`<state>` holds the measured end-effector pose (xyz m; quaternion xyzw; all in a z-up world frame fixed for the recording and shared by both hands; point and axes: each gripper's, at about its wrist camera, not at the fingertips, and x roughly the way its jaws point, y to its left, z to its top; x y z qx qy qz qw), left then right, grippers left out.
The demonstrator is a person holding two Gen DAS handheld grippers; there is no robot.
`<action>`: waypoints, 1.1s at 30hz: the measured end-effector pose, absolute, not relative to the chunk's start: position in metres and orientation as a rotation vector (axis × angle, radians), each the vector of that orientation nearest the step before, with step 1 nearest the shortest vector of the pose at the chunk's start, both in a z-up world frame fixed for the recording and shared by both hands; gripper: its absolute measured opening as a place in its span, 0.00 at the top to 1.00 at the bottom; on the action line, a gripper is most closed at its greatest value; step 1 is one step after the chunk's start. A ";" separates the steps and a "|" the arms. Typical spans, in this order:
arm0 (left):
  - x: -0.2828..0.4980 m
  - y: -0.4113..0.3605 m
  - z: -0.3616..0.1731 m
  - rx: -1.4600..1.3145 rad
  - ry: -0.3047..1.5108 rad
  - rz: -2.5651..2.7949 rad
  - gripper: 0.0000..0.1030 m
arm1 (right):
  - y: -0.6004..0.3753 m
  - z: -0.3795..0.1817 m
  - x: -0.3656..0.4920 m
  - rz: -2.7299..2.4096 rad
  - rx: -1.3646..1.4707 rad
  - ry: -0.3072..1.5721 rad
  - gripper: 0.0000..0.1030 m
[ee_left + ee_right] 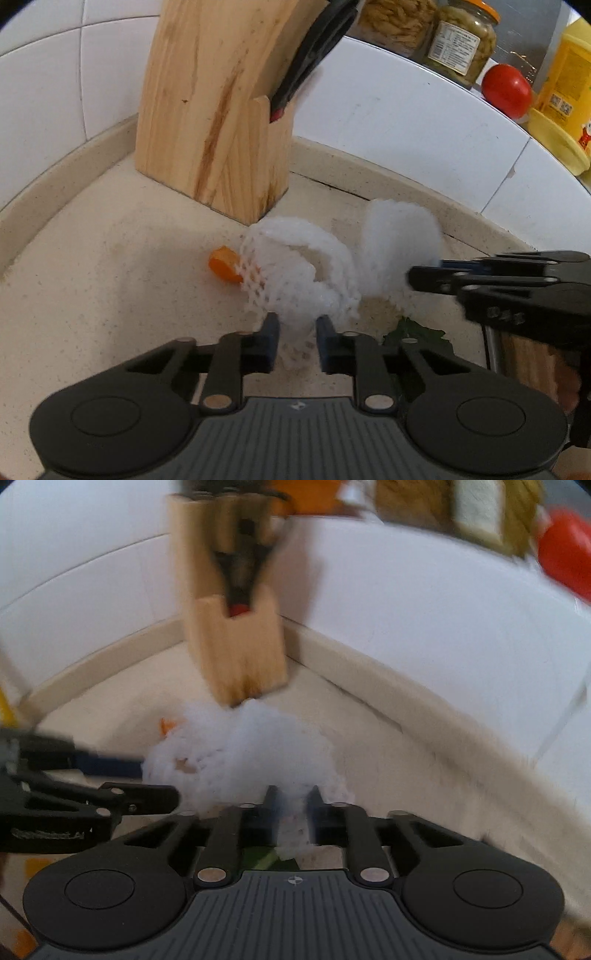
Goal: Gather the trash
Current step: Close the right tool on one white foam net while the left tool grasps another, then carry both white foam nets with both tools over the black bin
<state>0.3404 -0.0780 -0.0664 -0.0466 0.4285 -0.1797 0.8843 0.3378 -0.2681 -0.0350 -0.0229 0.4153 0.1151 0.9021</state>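
Closest in, the left gripper [294, 334] has its jaws pinched narrow on the near end of a white foam fruit net [295, 273], so the net is squeezed between the blue pads. The right gripper [424, 280] comes in from the right of that net and is clamped narrow on a second white foam net [400, 240], lifting it a bit; in its own view the foam [291, 829] sits right between its fingers, though that picture is pretty smeared.

Both nets sit on the speckled beige countertop [92, 295], just in front of the wooden knife block [207, 110]. An orange scrap [223, 264] lies touching the left side of the first net, in front of the block. A green leaf [413, 330] lies in front of the block too, near the right gripper.

The block stands in the corner, close to the raised counter lip under the white tiled wall [44, 96]. Left of the block the counter is open; behind and right of it the lip and wall close things in.

Up right of the block, a ledge holds jars [461, 40], a tomato [506, 90] and a yellow container [569, 85].
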 end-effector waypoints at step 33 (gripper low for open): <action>0.183 0.041 0.100 -0.207 0.500 -0.295 0.89 | -0.200 0.117 0.225 0.391 -0.026 0.562 0.87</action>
